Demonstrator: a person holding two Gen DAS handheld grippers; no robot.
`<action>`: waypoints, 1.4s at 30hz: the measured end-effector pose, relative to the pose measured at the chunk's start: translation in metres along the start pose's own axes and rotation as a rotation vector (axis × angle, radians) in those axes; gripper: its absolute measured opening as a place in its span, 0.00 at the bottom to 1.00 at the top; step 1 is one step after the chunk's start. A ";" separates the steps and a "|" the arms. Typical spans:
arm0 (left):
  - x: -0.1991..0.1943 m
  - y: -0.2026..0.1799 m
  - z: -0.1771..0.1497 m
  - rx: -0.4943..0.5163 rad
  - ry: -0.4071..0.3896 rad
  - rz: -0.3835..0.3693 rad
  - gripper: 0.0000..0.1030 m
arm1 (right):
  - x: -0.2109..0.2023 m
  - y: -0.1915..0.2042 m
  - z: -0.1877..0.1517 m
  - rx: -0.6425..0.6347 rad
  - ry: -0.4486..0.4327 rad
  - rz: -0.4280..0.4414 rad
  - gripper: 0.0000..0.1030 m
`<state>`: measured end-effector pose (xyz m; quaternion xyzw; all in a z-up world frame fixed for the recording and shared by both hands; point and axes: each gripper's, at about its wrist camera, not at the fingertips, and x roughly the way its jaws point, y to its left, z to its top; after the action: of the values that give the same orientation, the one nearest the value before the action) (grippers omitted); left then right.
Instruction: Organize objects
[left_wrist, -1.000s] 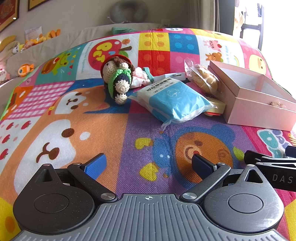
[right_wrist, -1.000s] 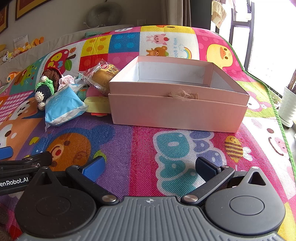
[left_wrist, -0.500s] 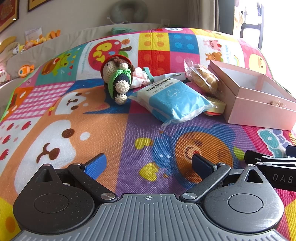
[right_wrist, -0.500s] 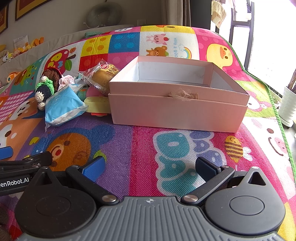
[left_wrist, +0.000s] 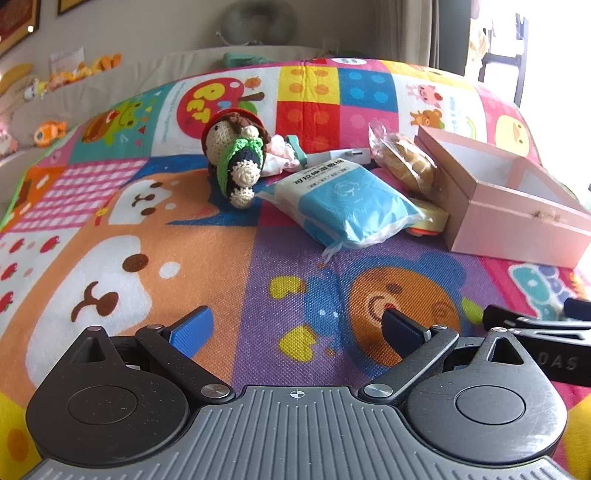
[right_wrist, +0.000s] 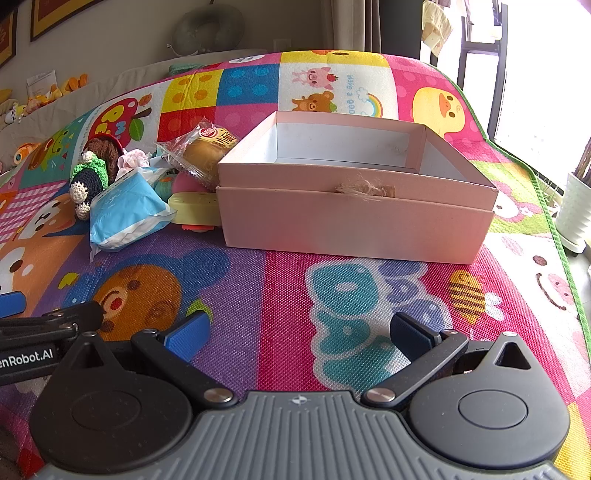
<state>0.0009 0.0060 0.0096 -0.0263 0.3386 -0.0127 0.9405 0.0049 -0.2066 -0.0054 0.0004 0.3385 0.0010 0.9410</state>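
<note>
**Both grippers idling wide, box empty, pile untouched**

Left gripper (left_wrist: 295, 325) is hovering low over the mat (left_wrist: 184, 258), fingers spread wide, holding nothing. Right gripper (right_wrist: 299, 334) is doing the same, wide and empty, aimed straight at the pink box (right_wrist: 354, 218). They are sitting side by side; each is showing at the edge of the other's view.

Box is sitting open at 12 o'clock in the right view, at 2 o'clock in the left view. No items showing inside it.

Pile is lying just left of the box:
- Tissue pack (left_wrist: 347, 205), at 12 o'clock from the left gripper. Looking soft, light, slick wrap. I'm judging a pinch across the short width is best; the film edge would likely slip.
- Crochet doll (left_wrist: 238, 158), at 11 o'clock. Soft, grippy yarn, easy to take at the body.
- Wrapped bun (right_wrist: 207, 149), leaning on the box wall. Crushable, crinkly film, needing a light squeeze.
- Yellow case (right_wrist: 194, 208), touching the box, partly under the pack. Looking rigid.

Nothing is being gripped yet. Judging the pack as first pick for the left side: nearest, on top.
</note>
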 end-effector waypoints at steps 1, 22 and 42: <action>-0.004 0.005 0.005 -0.031 0.002 -0.027 0.97 | 0.000 0.000 0.000 0.000 0.000 0.000 1.00; 0.103 -0.016 0.096 -0.041 0.155 -0.010 0.78 | 0.002 0.001 0.000 -0.001 0.000 0.000 1.00; -0.012 0.046 0.000 0.063 -0.008 -0.137 0.55 | -0.015 -0.018 0.007 -0.132 0.174 0.153 1.00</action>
<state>-0.0085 0.0526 0.0144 -0.0198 0.3317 -0.0877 0.9391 -0.0024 -0.2246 0.0092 -0.0360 0.4170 0.0952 0.9032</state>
